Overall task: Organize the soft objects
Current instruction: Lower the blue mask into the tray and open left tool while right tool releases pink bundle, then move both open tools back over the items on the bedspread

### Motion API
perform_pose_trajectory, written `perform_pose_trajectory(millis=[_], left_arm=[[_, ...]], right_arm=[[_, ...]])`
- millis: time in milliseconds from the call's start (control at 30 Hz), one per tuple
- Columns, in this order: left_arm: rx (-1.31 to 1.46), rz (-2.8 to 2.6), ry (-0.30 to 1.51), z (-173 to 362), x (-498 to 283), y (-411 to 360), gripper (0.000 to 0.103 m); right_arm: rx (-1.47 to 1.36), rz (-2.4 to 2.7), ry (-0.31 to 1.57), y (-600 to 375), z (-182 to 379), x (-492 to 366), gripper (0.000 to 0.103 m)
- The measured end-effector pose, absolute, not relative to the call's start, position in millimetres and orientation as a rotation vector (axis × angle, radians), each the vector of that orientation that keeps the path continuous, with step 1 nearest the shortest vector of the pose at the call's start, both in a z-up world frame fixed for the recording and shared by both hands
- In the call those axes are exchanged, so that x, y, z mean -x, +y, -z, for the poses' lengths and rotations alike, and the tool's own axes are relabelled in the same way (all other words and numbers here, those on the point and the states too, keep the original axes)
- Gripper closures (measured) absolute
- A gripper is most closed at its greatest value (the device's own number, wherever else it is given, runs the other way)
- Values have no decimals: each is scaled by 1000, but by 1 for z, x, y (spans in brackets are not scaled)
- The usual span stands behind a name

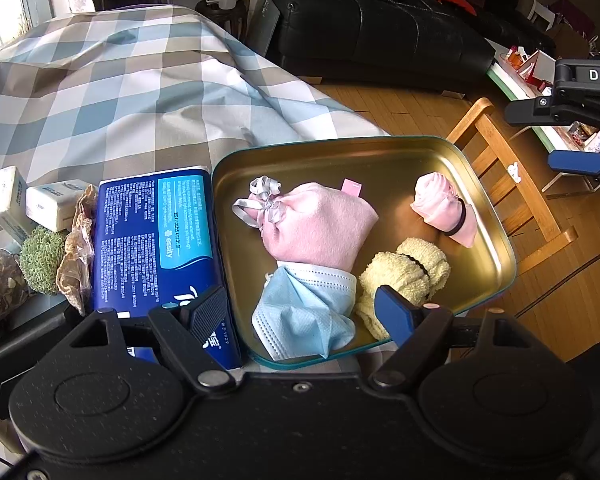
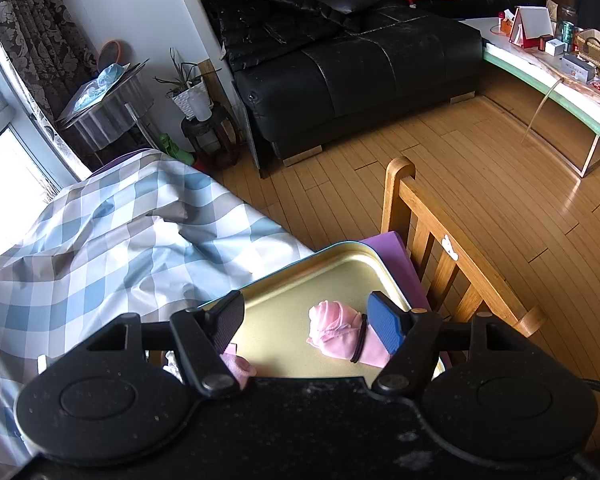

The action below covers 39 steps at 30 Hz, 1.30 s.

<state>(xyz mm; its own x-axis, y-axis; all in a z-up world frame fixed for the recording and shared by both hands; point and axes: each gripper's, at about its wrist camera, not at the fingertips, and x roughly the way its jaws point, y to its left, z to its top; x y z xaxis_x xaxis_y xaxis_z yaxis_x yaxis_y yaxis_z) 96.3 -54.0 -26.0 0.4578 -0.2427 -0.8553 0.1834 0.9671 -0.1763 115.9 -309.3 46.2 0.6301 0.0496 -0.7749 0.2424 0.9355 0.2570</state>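
A gold tin tray [image 1: 480, 184] sits on a checked cloth [image 1: 120, 92] and holds 4 soft things: a pink pouch [image 1: 320, 224], a blue face mask [image 1: 304, 312], a yellow towel roll [image 1: 408, 276] and a pink cloth roll [image 1: 446, 208]. The left gripper [image 1: 304, 312] hangs spread above the mask, gripping nothing. The right gripper [image 2: 306, 322] is spread too, its jaws clear of the pink cloth roll lying between them

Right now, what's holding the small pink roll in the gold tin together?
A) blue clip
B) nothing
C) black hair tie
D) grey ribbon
C: a black hair tie loops around the small pink roll lying in the gold tin; the grey ribbon ties the bigger pink pouch instead.
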Motion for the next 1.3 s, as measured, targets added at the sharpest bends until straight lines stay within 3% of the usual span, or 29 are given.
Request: perform_pose_trajectory(millis=[767,933,1000,1033,1300], left_arm=[[56,202,1030,12,-79,-31,26],[58,152,1010,7,-74,-8,26],[67,127,1001,6,-72,4,26],[71,114,997,5,-71,10,26],[102,-24,952,-6,-68,72,26]], right_arm=[[-206,93,829,-287,-50,-108,32],[-173,22,712,-274,-64,-93,21],[-186,-6,644,-270,-71,-84,2],[-196,-15,612,-267,-72,-79,0],[-135,-35,495,-227,-77,-49,0]])
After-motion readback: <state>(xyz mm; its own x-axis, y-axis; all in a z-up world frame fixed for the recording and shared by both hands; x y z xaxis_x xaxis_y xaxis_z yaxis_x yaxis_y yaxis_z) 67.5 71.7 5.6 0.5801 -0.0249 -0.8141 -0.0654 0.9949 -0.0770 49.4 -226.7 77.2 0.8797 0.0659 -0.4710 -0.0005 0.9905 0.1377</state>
